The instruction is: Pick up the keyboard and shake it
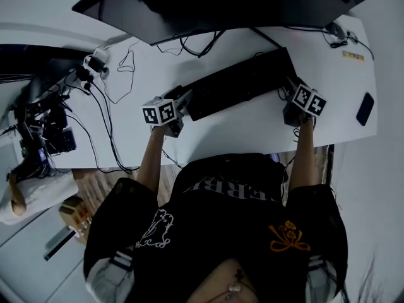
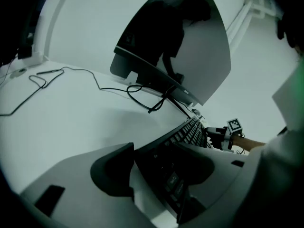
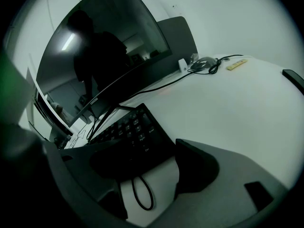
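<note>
The black keyboard (image 1: pixel 243 81) lies slantwise on the white desk (image 1: pixel 240 134) below the monitor. My left gripper (image 1: pixel 183 103) is at its left end and my right gripper (image 1: pixel 291 86) at its right end. In the left gripper view the keyboard (image 2: pixel 190 132) runs away between the jaws of the left gripper (image 2: pixel 159 170), which stand close on both sides without a clear pinch. In the right gripper view the keyboard (image 3: pixel 128 127) reaches partway into the right gripper (image 3: pixel 149 164), whose jaws stand wide, with a cable loop (image 3: pixel 142 191) under them.
A large dark monitor (image 1: pixel 221 5) overhangs the desk's back. A mouse (image 1: pixel 336 31) sits at the far right corner and a dark phone (image 1: pixel 365 109) near the right edge. Thin cables (image 1: pixel 120 68) trail over the desk's left part to plugs (image 1: pixel 95 63).
</note>
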The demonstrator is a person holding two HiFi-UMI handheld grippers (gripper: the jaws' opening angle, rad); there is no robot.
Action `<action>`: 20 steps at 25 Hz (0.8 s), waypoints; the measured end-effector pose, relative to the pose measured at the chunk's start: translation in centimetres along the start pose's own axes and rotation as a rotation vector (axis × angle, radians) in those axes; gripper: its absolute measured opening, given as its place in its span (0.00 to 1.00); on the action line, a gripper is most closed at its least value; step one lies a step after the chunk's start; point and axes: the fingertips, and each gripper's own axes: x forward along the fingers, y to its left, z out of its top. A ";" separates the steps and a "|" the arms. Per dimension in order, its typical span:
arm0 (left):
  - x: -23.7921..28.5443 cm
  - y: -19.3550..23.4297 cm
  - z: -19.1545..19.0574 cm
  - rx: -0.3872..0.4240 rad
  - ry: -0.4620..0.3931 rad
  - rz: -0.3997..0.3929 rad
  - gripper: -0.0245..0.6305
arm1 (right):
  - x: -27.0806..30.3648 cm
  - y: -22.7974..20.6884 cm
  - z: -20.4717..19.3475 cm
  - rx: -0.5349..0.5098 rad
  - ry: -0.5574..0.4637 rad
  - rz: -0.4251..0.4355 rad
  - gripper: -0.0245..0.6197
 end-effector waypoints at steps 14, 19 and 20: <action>-5.4 -4.4 10.8 0.338 -0.267 0.016 0.43 | -3.9 2.8 3.0 0.137 -0.222 0.144 0.52; -7.6 -7.4 13.6 0.496 -0.318 0.022 0.43 | -6.0 3.6 4.1 0.168 -0.291 0.202 0.51; -8.0 -8.0 14.0 0.527 -0.329 0.025 0.43 | -6.3 3.7 4.3 0.173 -0.305 0.215 0.51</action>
